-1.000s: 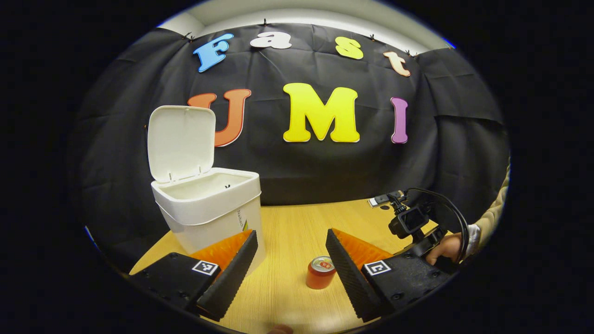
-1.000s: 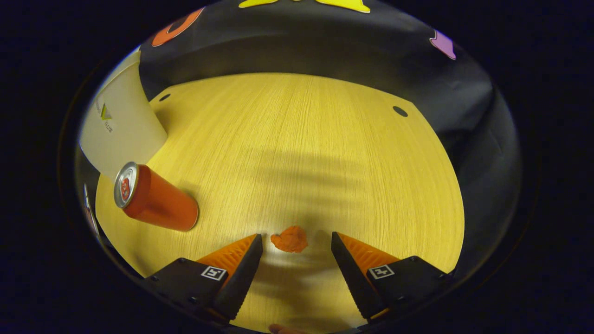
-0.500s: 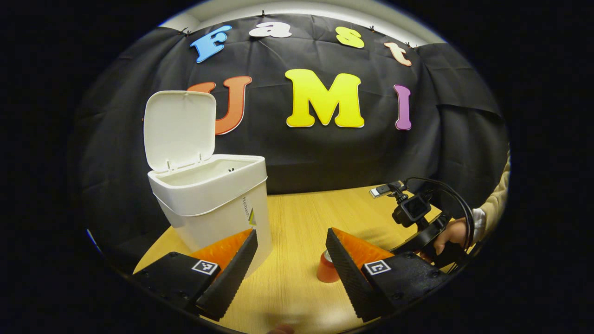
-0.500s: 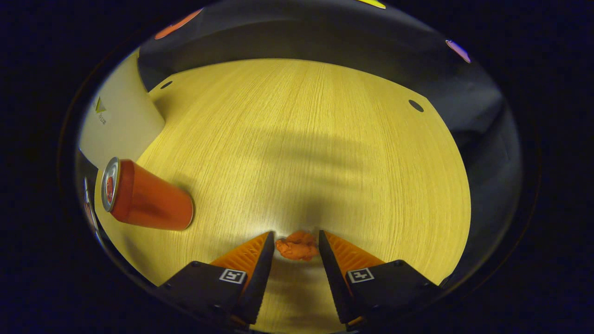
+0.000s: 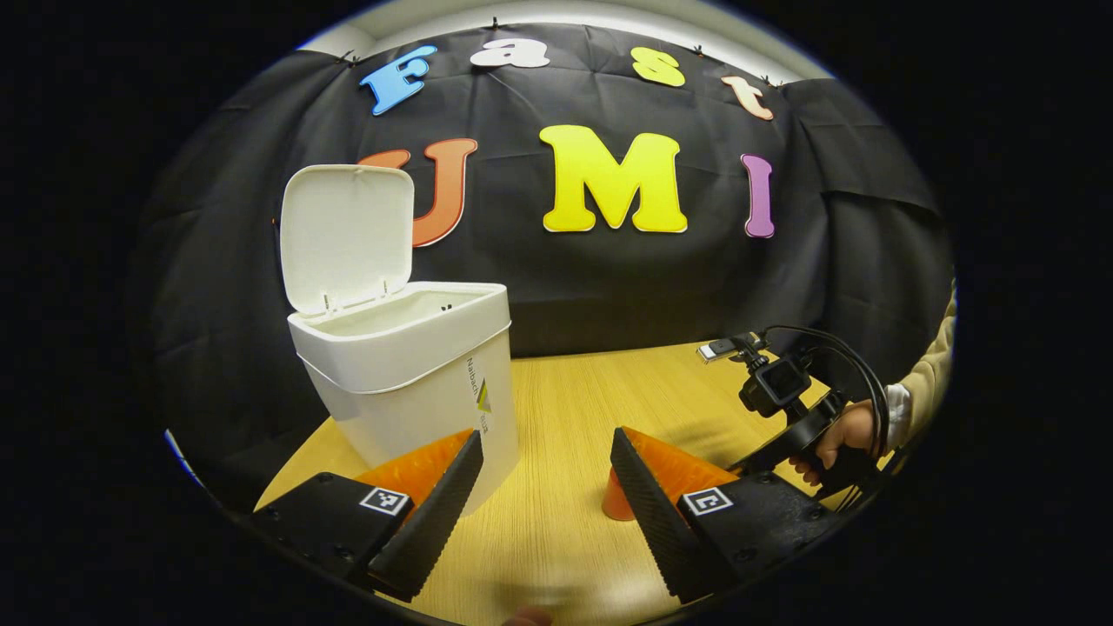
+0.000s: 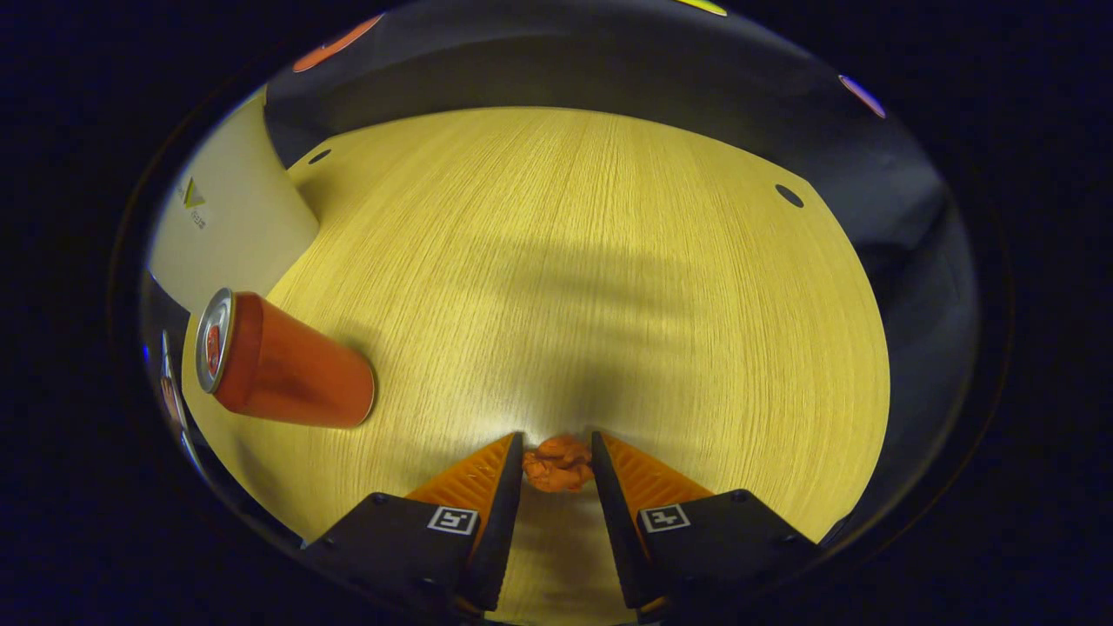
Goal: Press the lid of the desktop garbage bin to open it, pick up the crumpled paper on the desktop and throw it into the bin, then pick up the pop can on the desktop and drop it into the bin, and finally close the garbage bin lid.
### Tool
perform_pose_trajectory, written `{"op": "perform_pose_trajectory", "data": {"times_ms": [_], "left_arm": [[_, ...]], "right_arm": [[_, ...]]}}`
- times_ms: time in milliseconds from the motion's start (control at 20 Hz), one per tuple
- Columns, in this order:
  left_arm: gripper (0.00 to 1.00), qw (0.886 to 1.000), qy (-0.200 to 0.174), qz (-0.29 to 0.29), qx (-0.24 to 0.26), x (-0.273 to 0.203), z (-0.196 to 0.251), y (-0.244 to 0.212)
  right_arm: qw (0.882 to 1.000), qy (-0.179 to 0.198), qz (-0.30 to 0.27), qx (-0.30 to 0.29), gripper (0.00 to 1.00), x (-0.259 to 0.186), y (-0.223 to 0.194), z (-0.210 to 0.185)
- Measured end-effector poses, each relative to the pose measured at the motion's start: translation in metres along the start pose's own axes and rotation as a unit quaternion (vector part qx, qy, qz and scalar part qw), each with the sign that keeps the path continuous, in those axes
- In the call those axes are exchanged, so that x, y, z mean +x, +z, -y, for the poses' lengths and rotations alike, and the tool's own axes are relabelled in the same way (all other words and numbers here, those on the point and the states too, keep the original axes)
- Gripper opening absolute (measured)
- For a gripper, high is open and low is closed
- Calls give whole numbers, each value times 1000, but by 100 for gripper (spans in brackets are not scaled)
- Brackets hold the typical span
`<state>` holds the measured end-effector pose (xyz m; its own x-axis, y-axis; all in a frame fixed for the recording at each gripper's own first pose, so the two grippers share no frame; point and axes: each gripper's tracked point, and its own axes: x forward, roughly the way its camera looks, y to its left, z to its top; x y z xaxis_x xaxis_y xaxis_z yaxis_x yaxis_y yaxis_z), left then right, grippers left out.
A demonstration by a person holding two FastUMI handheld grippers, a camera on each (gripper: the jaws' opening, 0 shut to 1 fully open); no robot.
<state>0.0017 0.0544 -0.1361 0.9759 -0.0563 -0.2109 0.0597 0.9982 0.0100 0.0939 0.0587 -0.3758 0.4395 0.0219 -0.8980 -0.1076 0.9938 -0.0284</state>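
Right gripper view: the crumpled paper (image 6: 557, 463) sits between the right gripper (image 6: 557, 469) fingers, which pinch it; the left gripper (image 5: 543, 474) is released.

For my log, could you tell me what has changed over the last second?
The right claw came down and closed its fingers around the crumpled paper, which now sits pinched between them. The left claw stayed open; the bin, its raised lid and the can stayed put.
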Motion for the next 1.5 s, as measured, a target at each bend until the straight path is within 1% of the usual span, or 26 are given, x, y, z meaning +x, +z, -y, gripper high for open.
{"op": "perform_pose_trajectory", "data": {"times_ms": [50, 150, 200, 250, 350, 400, 450, 600, 700, 750, 800, 850, 900, 950, 1000, 1050, 1100, 1150, 1250, 1450, 1500], "left_arm": [[98, 1000, 2, 0, -1, -1, 0, 1], [98, 1000, 1, -3, -1, -2, 0, -1], [98, 1000, 2, -5, -1, -3, 0, -3], [98, 1000, 2, -6, -2, -4, 1, -3], [98, 1000, 0, -7, -5, -5, 3, -3], [98, 1000, 0, -7, -5, -6, 3, -4], [98, 1000, -1, -7, -4, -7, 5, -3], [98, 1000, -3, -5, 5, -9, 11, -4], [99, 1000, -9, -3, 9, -11, 18, -3], [99, 1000, -12, -2, 9, -11, 21, -3], [98, 1000, -16, 0, 8, -12, 24, -2], [98, 1000, -19, 1, 7, -13, 28, -1], [98, 1000, -22, 2, 7, -12, 29, -1], [98, 1000, -25, 3, 7, -12, 31, 1], [98, 1000, -27, 4, 7, -12, 33, 1], [99, 1000, -28, 3, 7, -12, 33, 1], [99, 1000, -28, 1, 7, -12, 32, 0], [99, 1000, -28, -2, 7, -12, 32, -1], [99, 999, -33, 2, 8, -13, 33, 1], [98, 999, -34, -5, 11, -9, 28, -1], [99, 999, -35, -5, 10, -9, 27, 0]], "right_arm": [[1000, -2, -3, -2, 34, 1, -4, 0], [1000, 0, 1, -6, 34, -1, -3, -1], [1000, 6, 5, -3, 32, -2, -4, -2], [1000, 10, 11, -1, 34, -3, -3, -2], [1000, 9, 17, 4, 34, -4, 0, 1], [1000, 12, 22, 7, 31, -6, 2, 0], [999, 11, 30, 8, 34, -10, 7, 2], [998, 14, 54, 12, 34, -37, 13, 12], [997, 10, 72, 12, 34, -60, 18, 20], [996, 13, 84, 14, 31, -72, 24, 21], [995, 16, 98, 13, 34, -86, 32, 23], [993, 18, 113, 8, 34, -100, 41, 22], [991, 22, 131, 3, 36, -117, 50, 20], [988, 25, 152, -3, 34, -134, 61, 17], [985, 34, 172, -10, 34, -151, 71, 12], [981, 42, 186, -18, 31, -166, 82, 5], [979, 51, 196, -23, 31, -180, 90, 0], [977, 54, 206, -29, 34, -192, 99, -5], [971, 60, 229, -37, 34, -211, 119, -16], [960, 73, 265, -50, 34, -245, 153, -44], [957, 75, 276, -57, 31, -250, 162, -52]]}}
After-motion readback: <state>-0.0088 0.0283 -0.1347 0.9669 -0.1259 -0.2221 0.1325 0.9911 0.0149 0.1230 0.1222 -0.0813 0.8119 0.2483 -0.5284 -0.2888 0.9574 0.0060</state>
